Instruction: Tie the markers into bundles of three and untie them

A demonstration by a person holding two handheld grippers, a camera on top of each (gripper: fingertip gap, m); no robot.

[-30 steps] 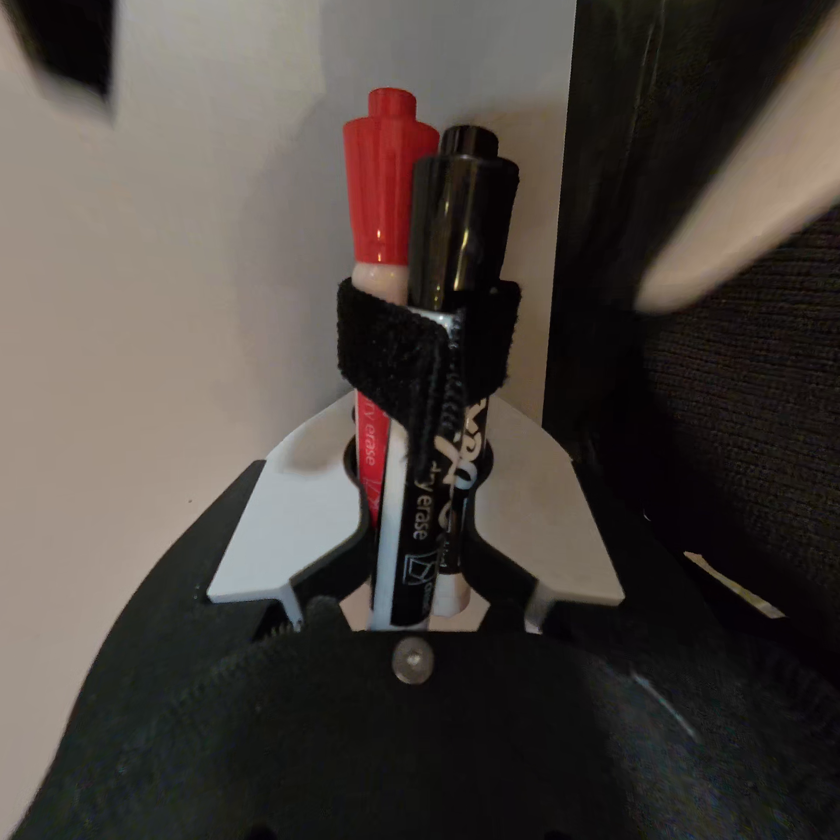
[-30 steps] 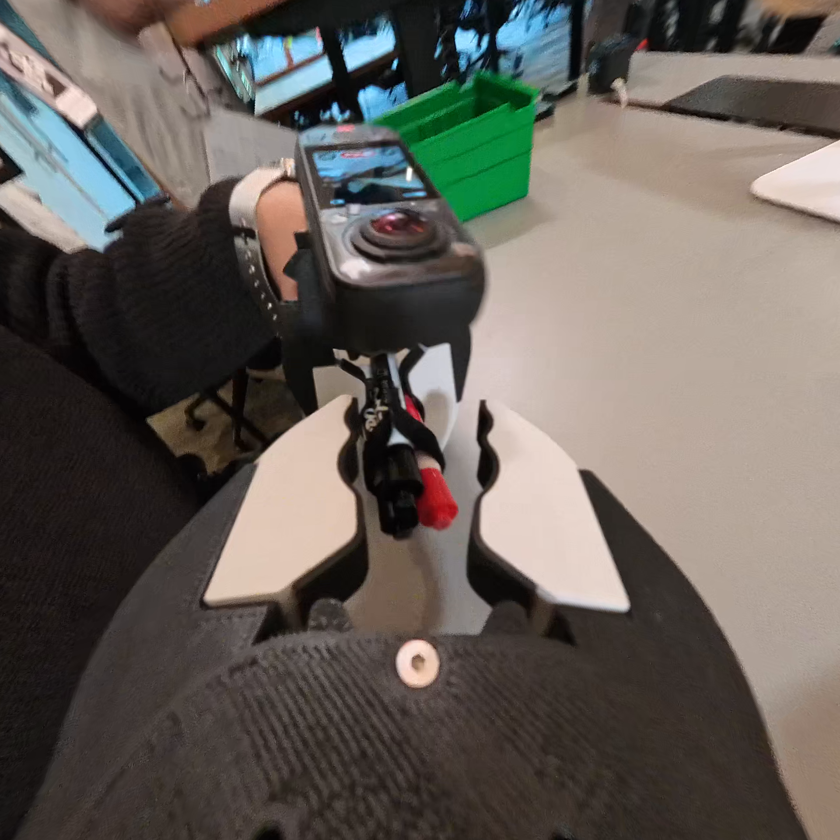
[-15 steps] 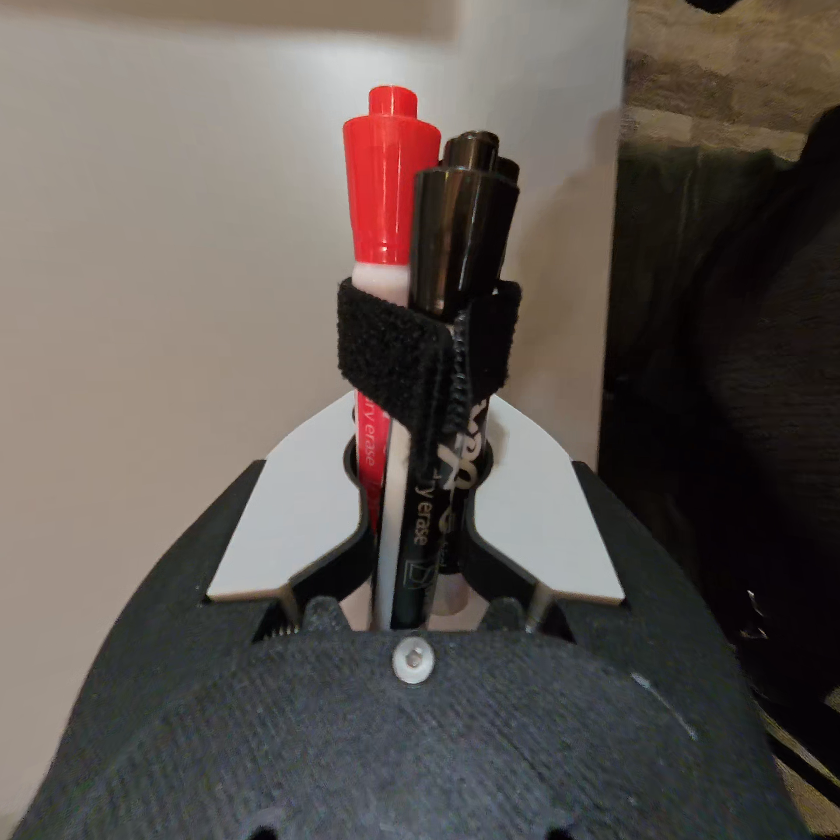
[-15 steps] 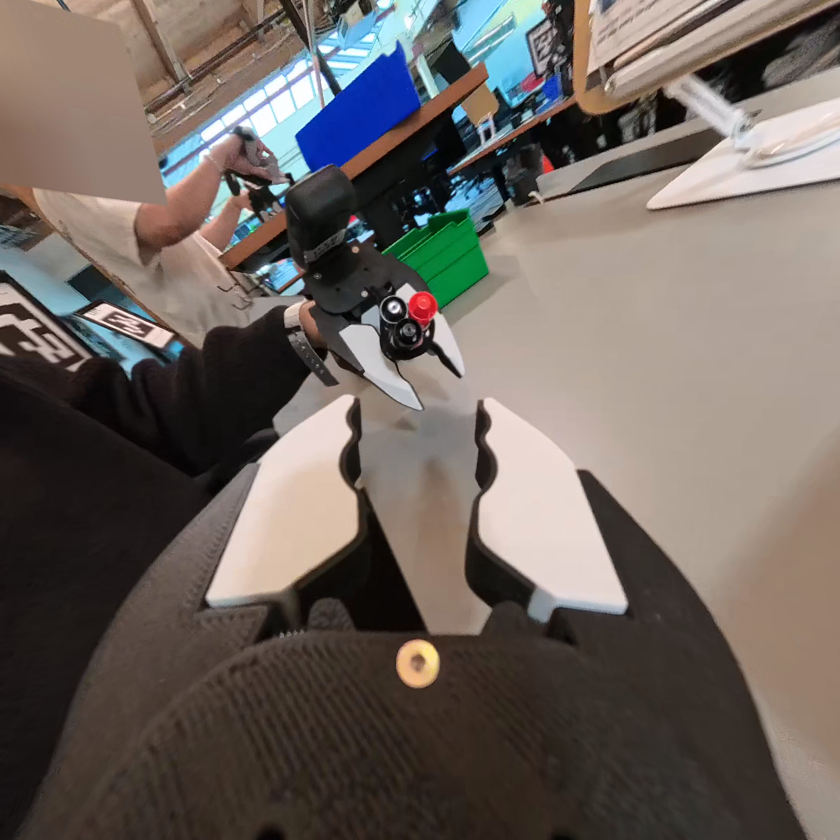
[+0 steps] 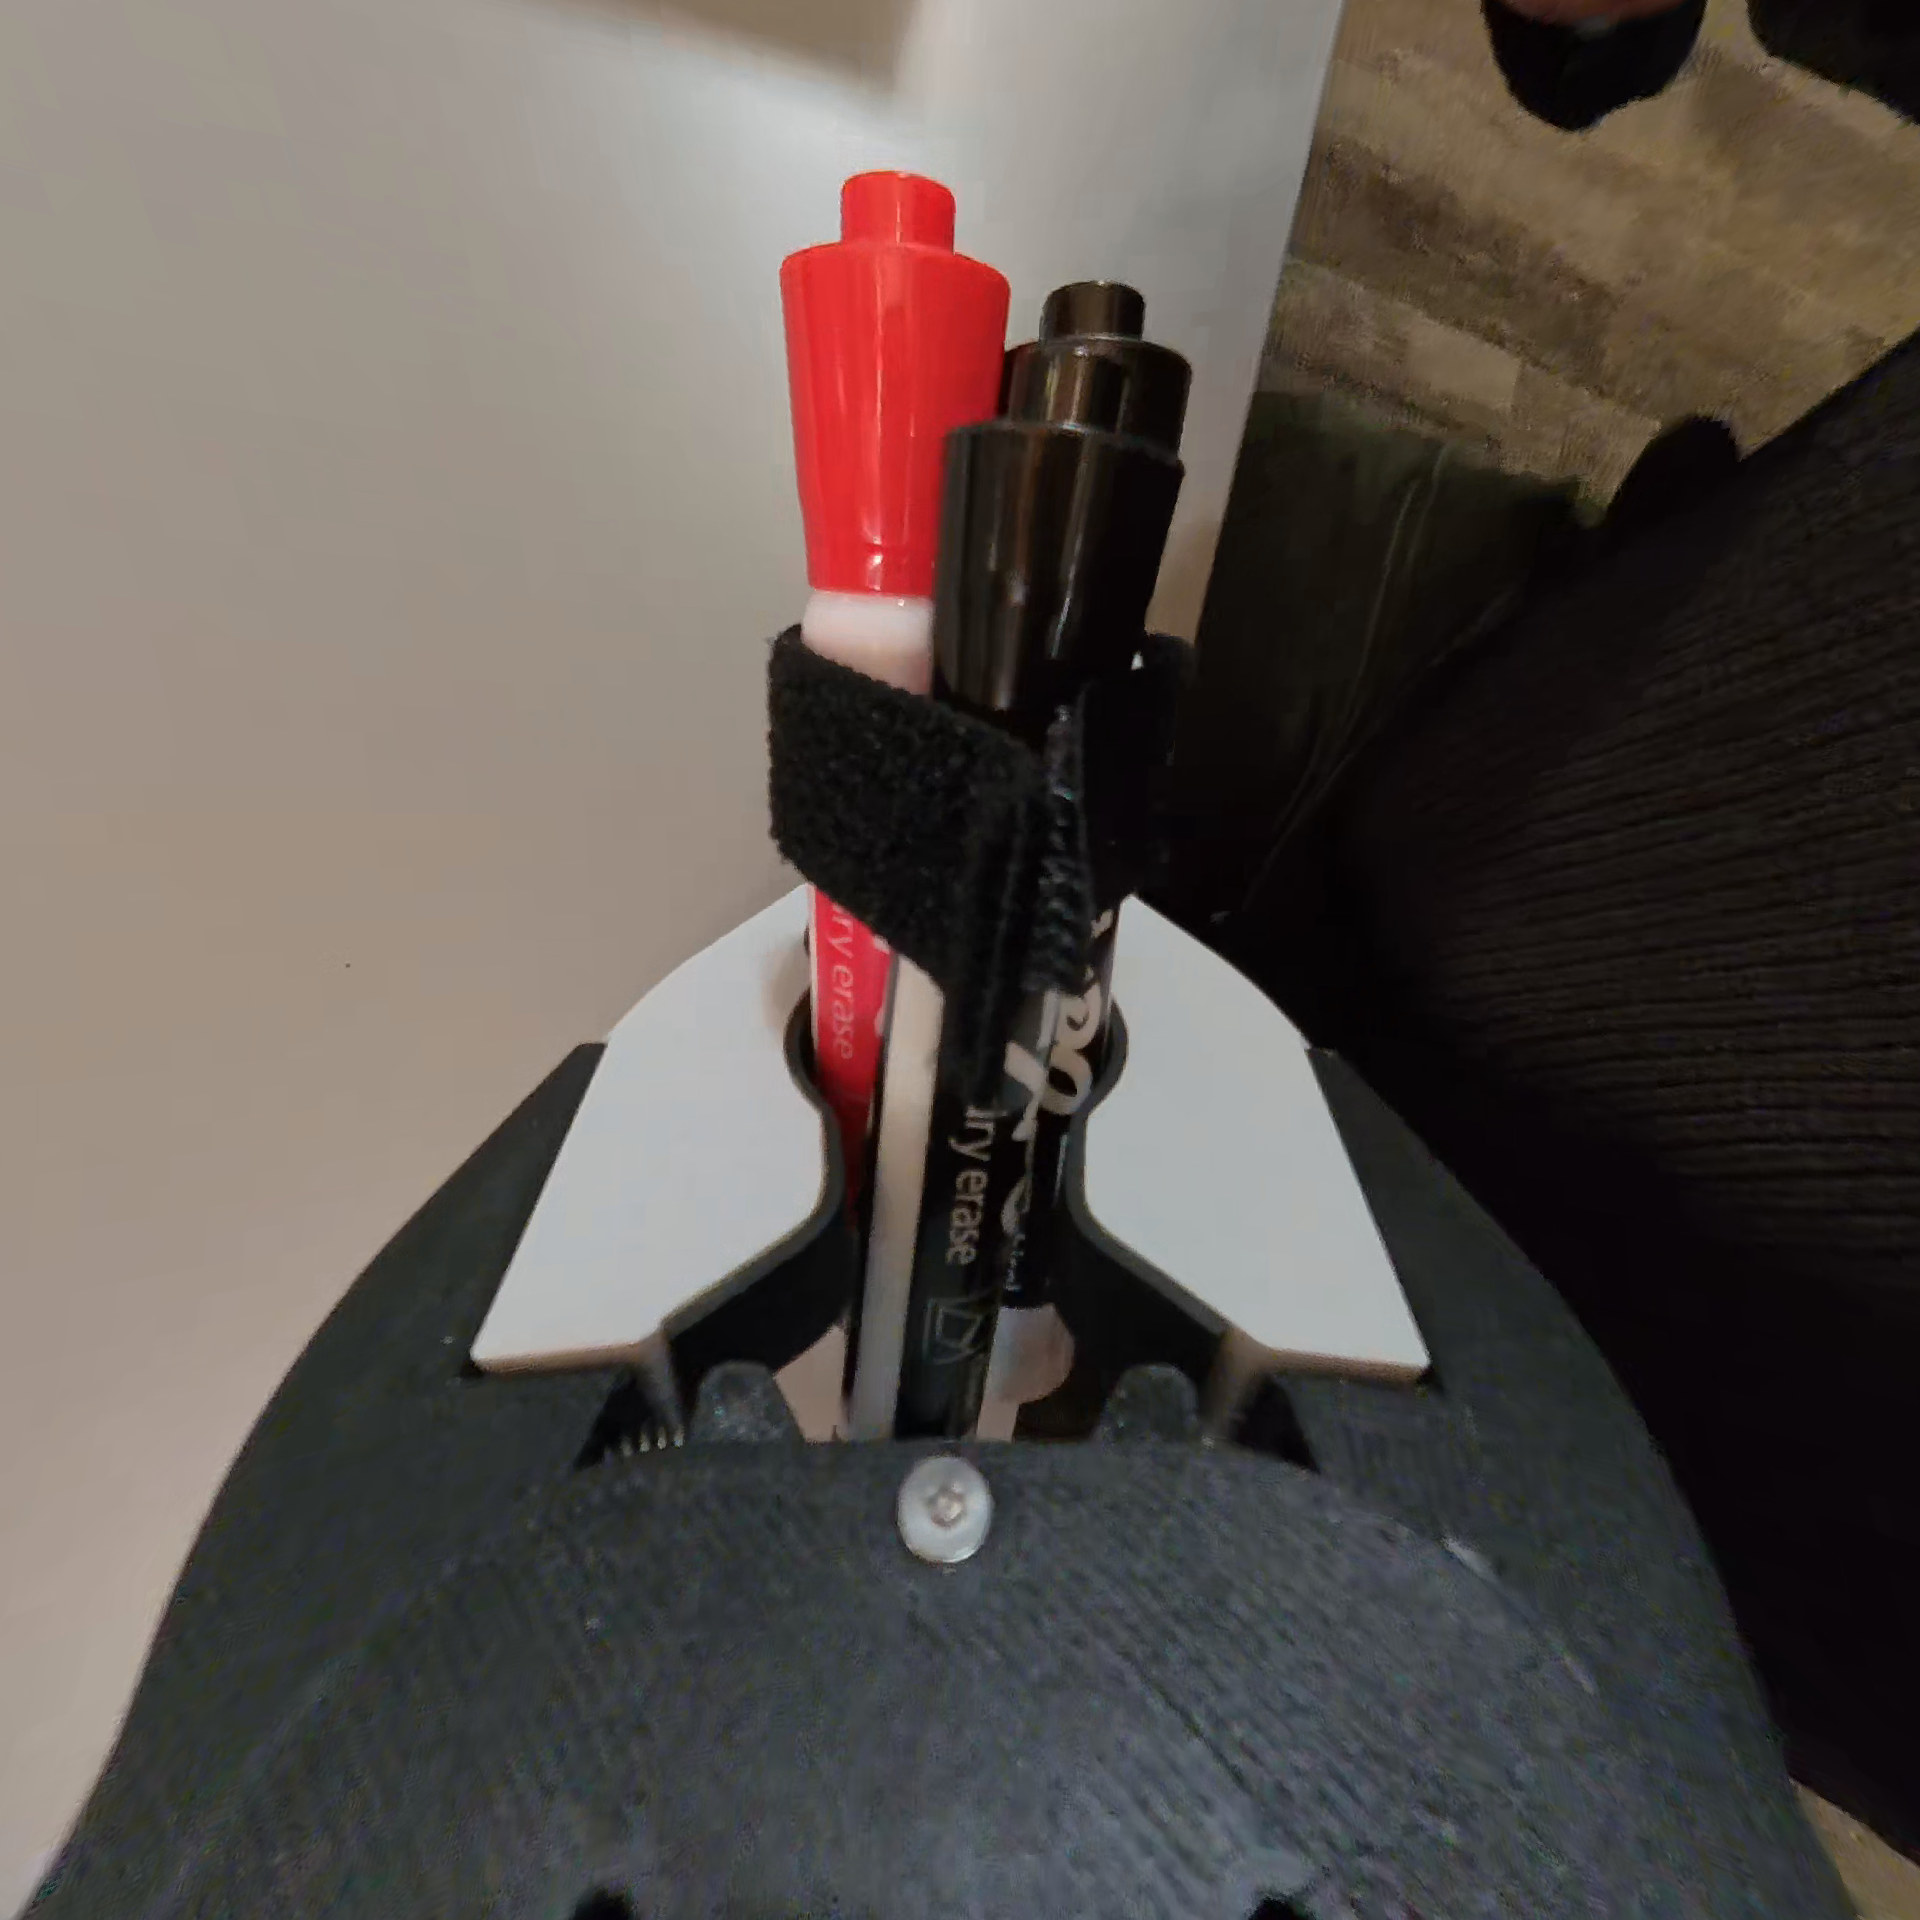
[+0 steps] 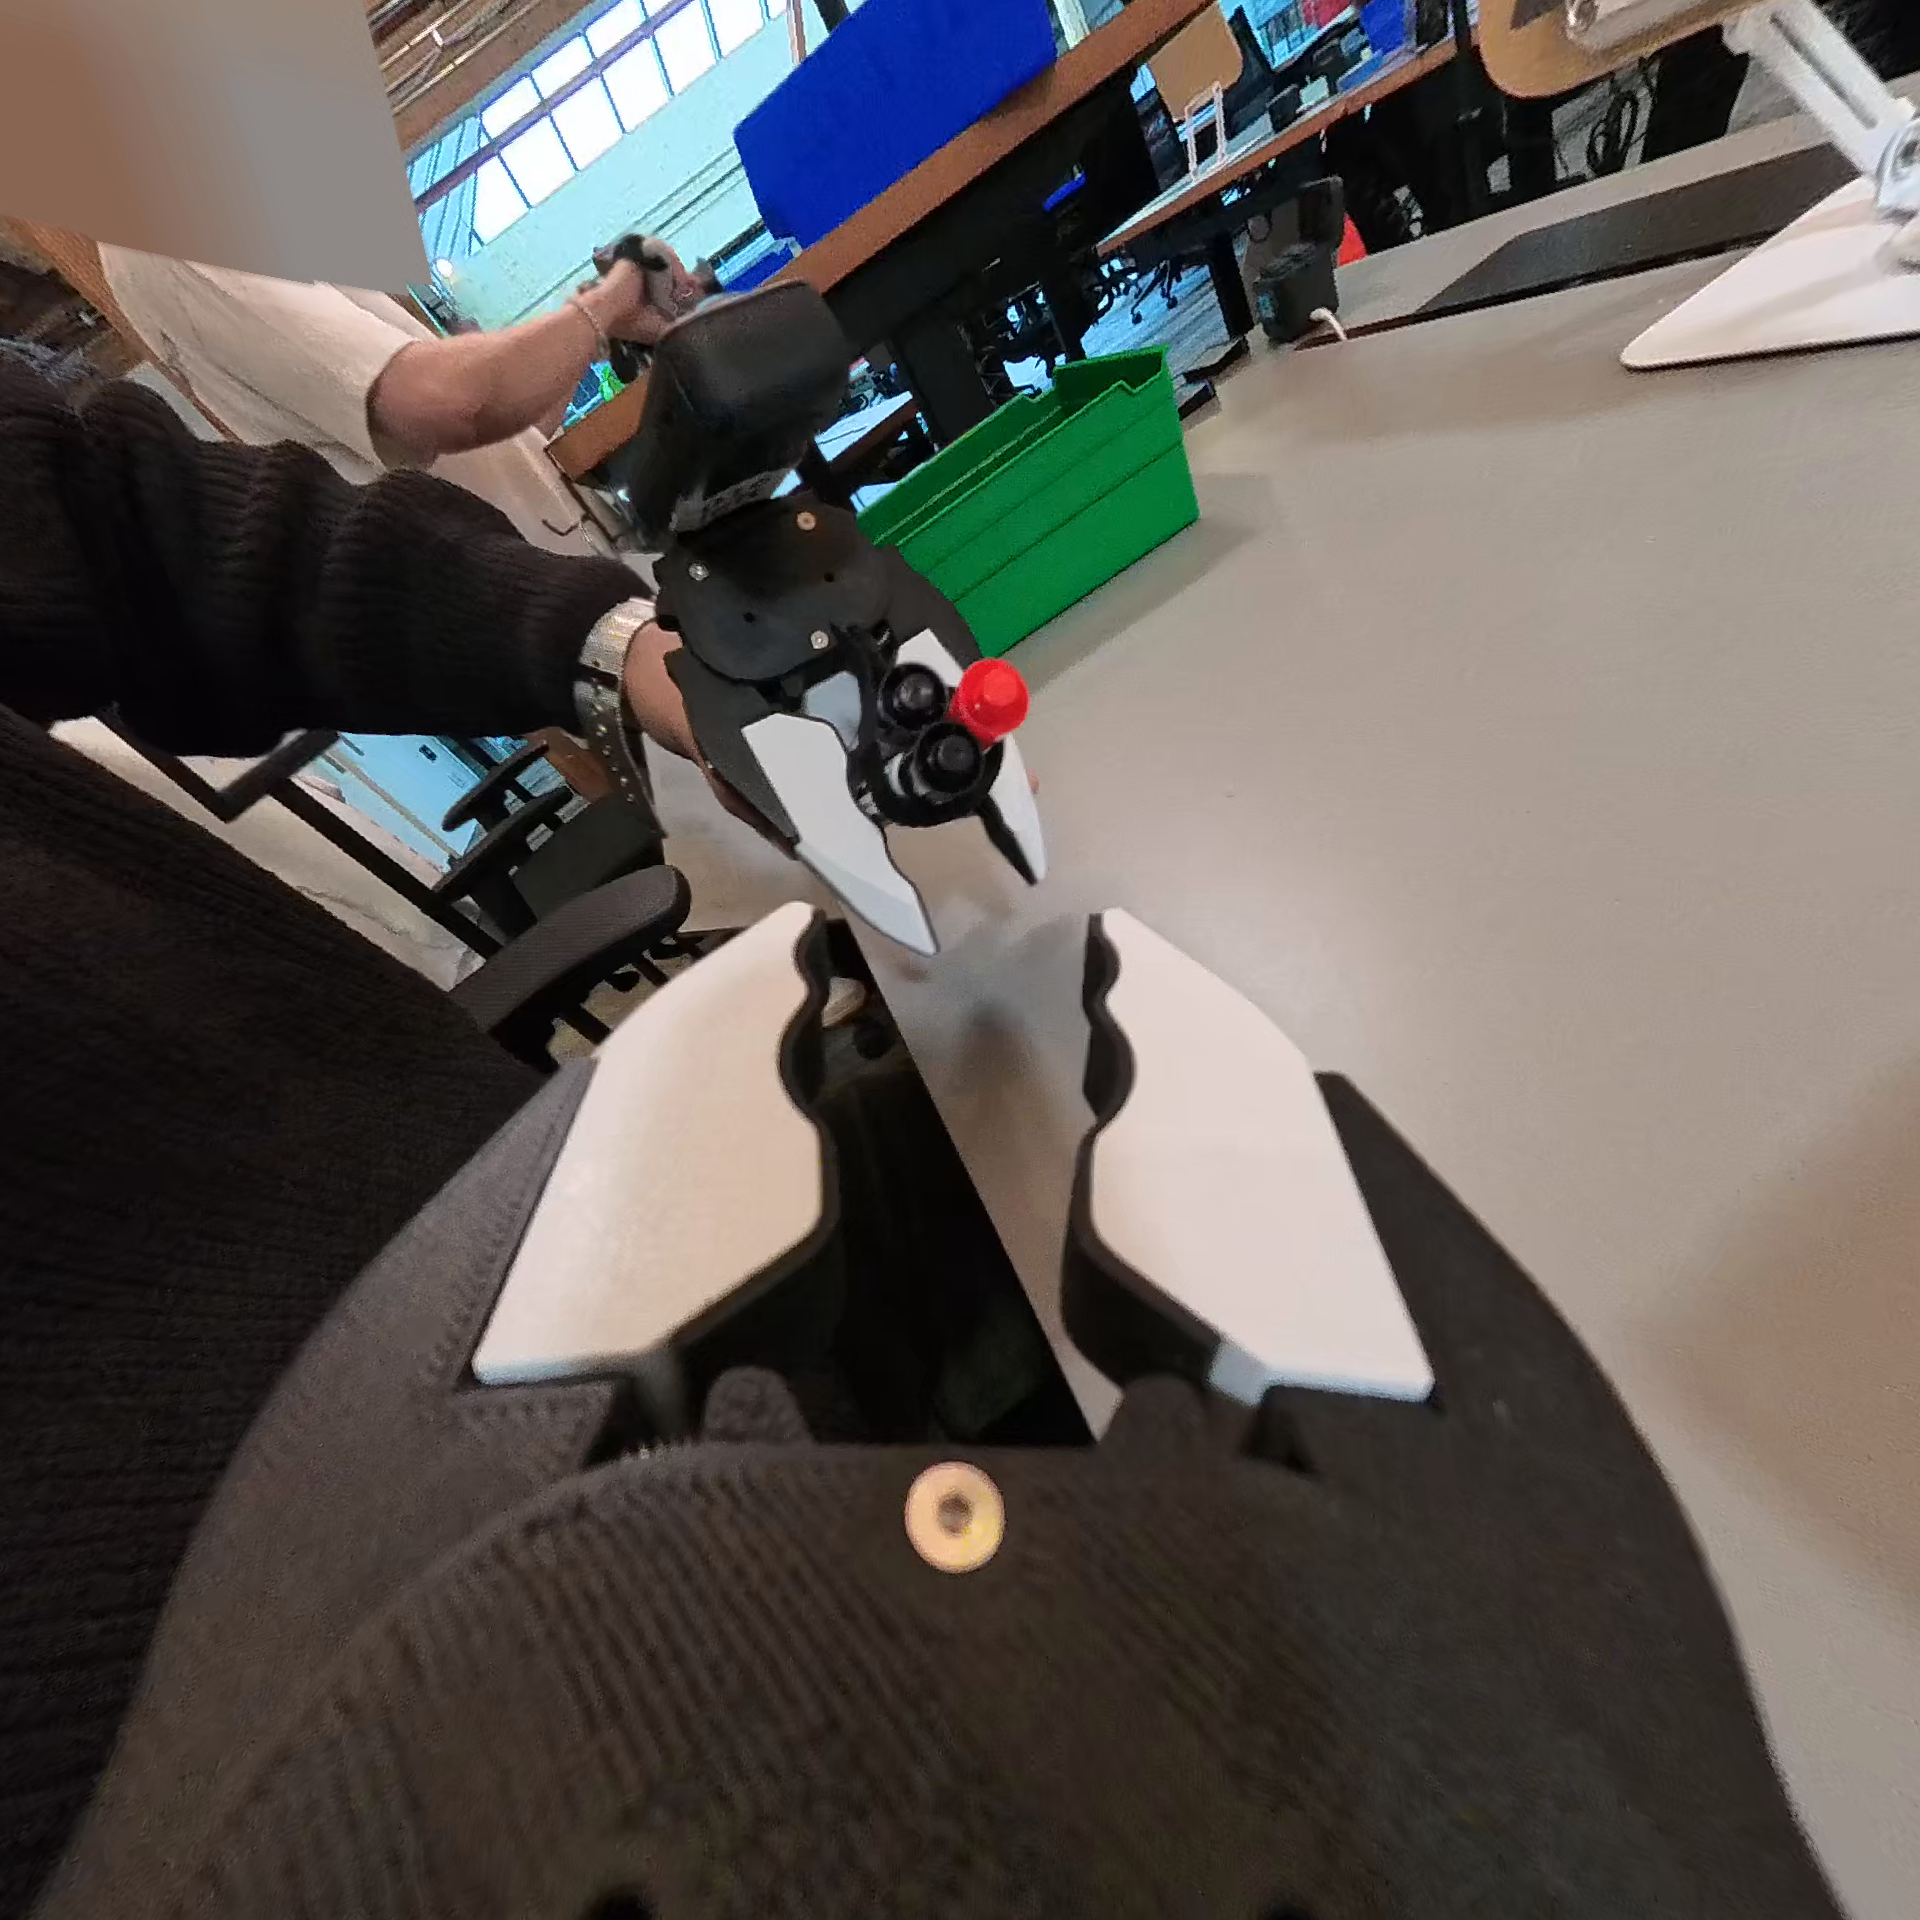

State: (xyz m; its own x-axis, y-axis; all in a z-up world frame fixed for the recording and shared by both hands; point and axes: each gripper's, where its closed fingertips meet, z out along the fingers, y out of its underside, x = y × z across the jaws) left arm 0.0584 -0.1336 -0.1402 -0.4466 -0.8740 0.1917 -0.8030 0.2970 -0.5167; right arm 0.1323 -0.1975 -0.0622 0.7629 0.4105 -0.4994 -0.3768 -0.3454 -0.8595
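Observation:
My left gripper (image 5: 961,997) is shut on a bundle of three markers: one red-capped marker (image 5: 894,416) and two black-capped markers (image 5: 1060,540), held caps forward. A black hook-and-loop strap (image 5: 904,800) wraps them just beyond the fingertips, its loose end hanging down the front. In the right wrist view the left gripper (image 6: 971,904) shows ahead with the bundle (image 6: 940,732) pointing toward the camera, above the table edge. My right gripper (image 6: 951,935) is open and empty, a short way from the bundle.
A grey table (image 6: 1507,831) runs ahead and to the right. A green bin (image 6: 1039,499) stands at its far side, a white stand base (image 6: 1787,301) at far right. A dark-sleeved arm (image 6: 260,592) holds the left gripper. Another person and office chairs are behind. About 12 cm separates my left fingertips from my right.
The right gripper has pulled back from the bundle and tilted up. The left gripper has turned the bundle so the caps face the right gripper. The strap stays wrapped.

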